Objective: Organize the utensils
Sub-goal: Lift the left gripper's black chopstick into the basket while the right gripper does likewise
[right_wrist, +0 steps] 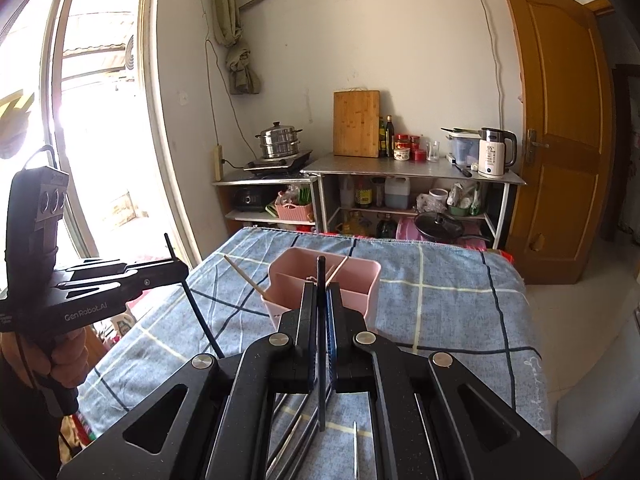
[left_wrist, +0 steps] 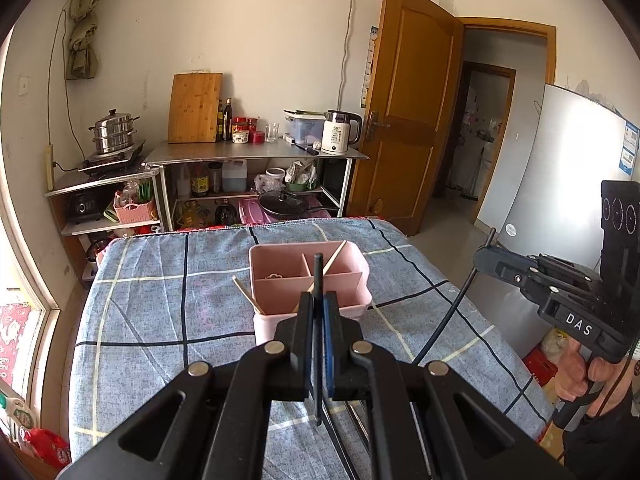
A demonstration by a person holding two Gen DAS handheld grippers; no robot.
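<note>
A pink divided organizer box (left_wrist: 276, 264) stands on the blue checked tablecloth (left_wrist: 160, 308); it also shows in the right wrist view (right_wrist: 360, 276). Light wooden chopsticks (left_wrist: 334, 258) lean in and against it. My left gripper (left_wrist: 318, 300) is shut on a black chopstick (left_wrist: 318, 276), held upright just before the box. My right gripper (right_wrist: 321, 292) is shut on another black chopstick (right_wrist: 320, 276), also before the box. Each gripper shows in the other's view, left (right_wrist: 176, 268) and right (left_wrist: 486, 256), each with its black chopstick. Several utensils (right_wrist: 354, 448) lie on the cloth under my right gripper.
Metal shelves (left_wrist: 256, 156) with a kettle (left_wrist: 340, 132), cutting board (left_wrist: 195, 108), steamer pot (left_wrist: 114, 132) and bottles stand behind the table. A wooden door (left_wrist: 408, 120) and a fridge (left_wrist: 560, 168) are to the right. A window (right_wrist: 92, 120) is at left.
</note>
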